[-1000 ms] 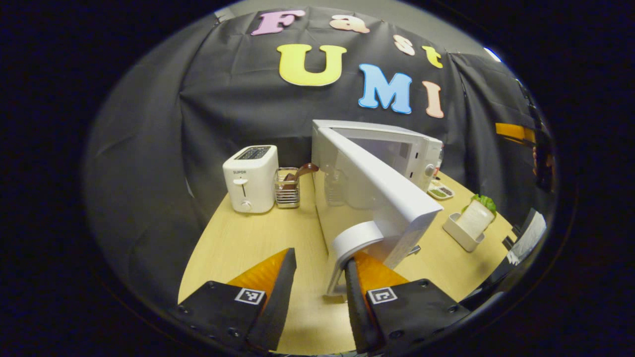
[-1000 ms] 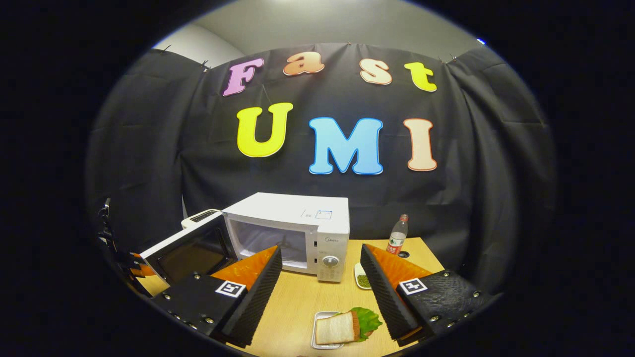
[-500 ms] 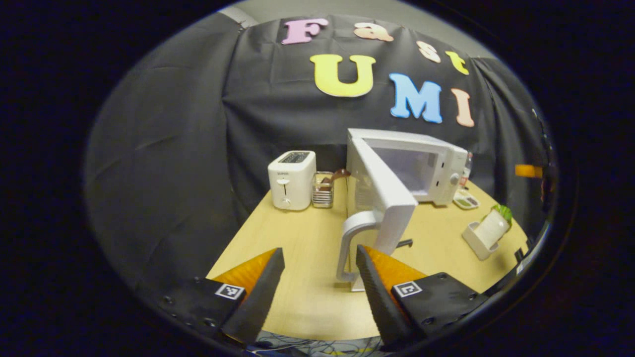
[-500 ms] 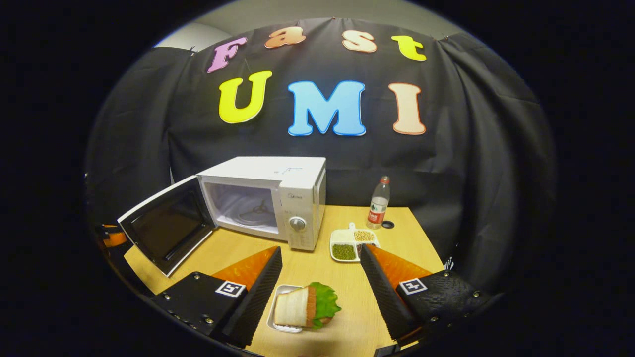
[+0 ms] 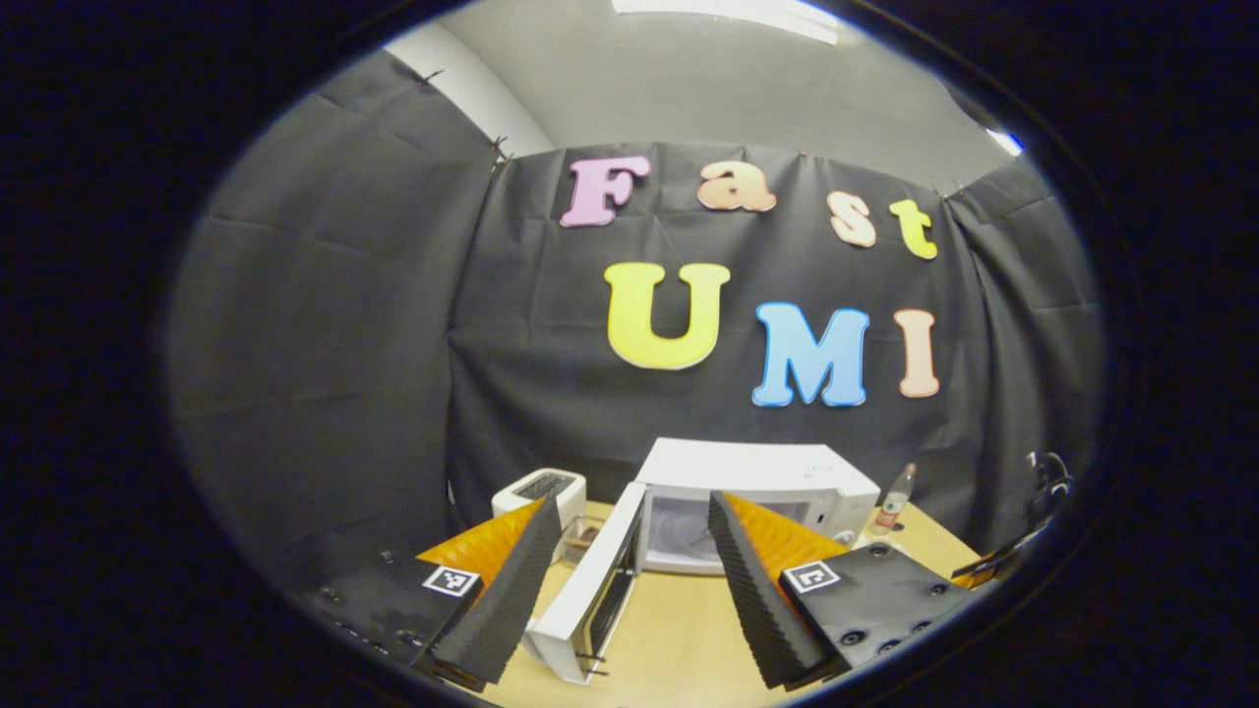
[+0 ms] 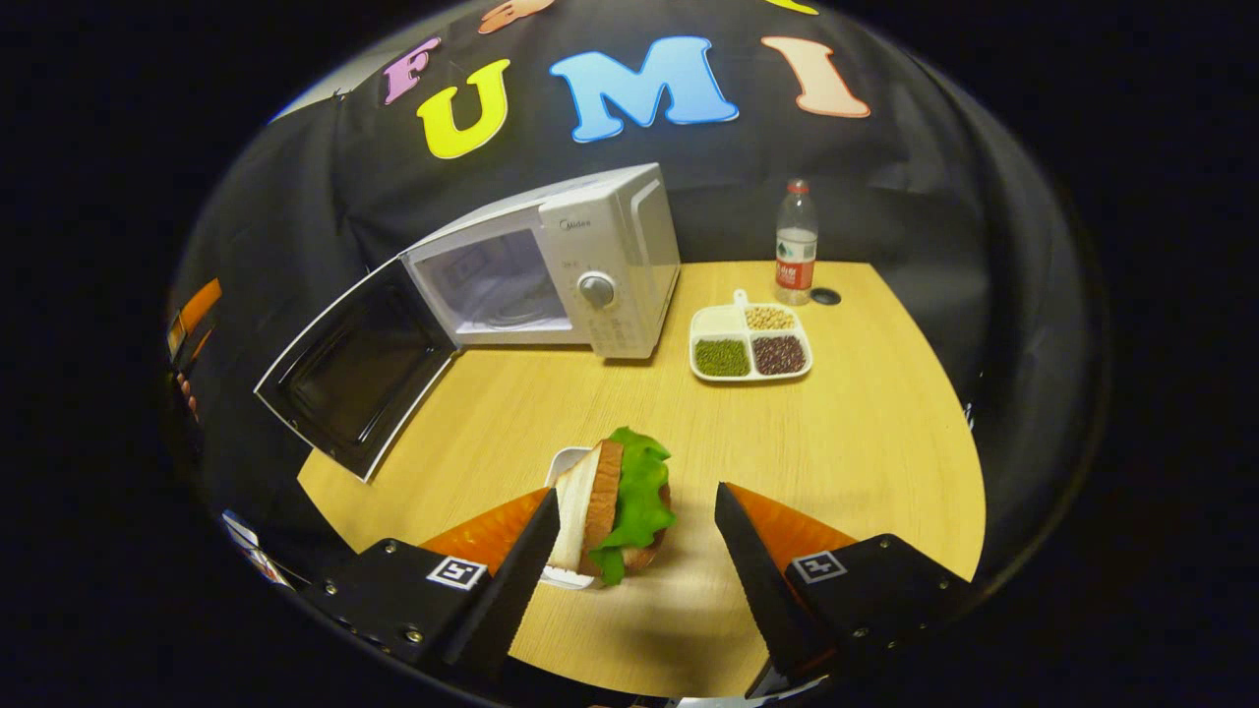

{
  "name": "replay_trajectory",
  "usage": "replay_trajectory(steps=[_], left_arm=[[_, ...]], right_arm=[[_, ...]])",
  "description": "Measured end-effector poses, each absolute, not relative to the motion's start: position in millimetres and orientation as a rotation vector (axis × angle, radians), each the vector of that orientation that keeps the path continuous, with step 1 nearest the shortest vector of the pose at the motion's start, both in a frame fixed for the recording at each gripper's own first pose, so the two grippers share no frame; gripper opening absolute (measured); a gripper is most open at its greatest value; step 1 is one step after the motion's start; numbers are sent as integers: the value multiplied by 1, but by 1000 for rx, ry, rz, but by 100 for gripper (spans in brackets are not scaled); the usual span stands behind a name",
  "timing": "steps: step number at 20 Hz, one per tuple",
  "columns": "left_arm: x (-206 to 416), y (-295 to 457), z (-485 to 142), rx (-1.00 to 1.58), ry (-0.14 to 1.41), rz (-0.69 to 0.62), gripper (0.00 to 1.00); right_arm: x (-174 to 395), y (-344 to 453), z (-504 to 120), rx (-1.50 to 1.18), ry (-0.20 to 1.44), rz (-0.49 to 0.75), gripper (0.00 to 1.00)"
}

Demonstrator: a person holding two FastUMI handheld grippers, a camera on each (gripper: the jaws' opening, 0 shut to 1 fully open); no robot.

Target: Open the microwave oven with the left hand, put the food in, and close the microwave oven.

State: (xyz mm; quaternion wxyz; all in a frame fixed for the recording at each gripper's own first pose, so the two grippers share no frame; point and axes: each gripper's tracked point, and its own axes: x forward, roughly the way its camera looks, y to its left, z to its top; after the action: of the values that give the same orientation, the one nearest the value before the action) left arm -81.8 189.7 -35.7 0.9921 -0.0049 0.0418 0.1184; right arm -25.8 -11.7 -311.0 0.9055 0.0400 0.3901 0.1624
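Microwave oven: boxy white casing, door swung wide, dark glass panel; far left part of wooden tabletop.
Sandwich: bread slices, ruffled green lettuce, upright in small white tray, near front edge.
Right gripper: fingers spread, straddling sandwich, not pressing it.
Left gripper: jaws apart, empty.
Divided dish of beans; plastic bottle at far edge.

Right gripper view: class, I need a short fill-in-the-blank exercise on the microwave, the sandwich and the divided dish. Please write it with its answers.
1. The microwave door stands ____.
2. The sandwich lies between the fingers of the ____ gripper.
3. The bottle stands just behind the divided ____.
4. The sandwich's lettuce is coloured ____.

Missing words: open; right; dish; green
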Motion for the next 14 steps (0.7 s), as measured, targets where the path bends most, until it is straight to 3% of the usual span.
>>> replay_trajectory(steps=[7, 9, 10, 14], left_arm=[[-41, 113, 12, 42, 29, 200, 97], [-40, 104, -2, 58, 65, 191, 96], [-38, 99, -5, 57, 74, 185, 95], [-33, 106, -3, 58, 73, 159, 99]], right_arm=[[-46, 5, -350, 213, 979, 394, 97], [-45, 5, -355, 256, 1006, 390, 83], [-48, 6, -347, 316, 1013, 405, 52], [-46, 13, -345, 391, 1011, 395, 23]])
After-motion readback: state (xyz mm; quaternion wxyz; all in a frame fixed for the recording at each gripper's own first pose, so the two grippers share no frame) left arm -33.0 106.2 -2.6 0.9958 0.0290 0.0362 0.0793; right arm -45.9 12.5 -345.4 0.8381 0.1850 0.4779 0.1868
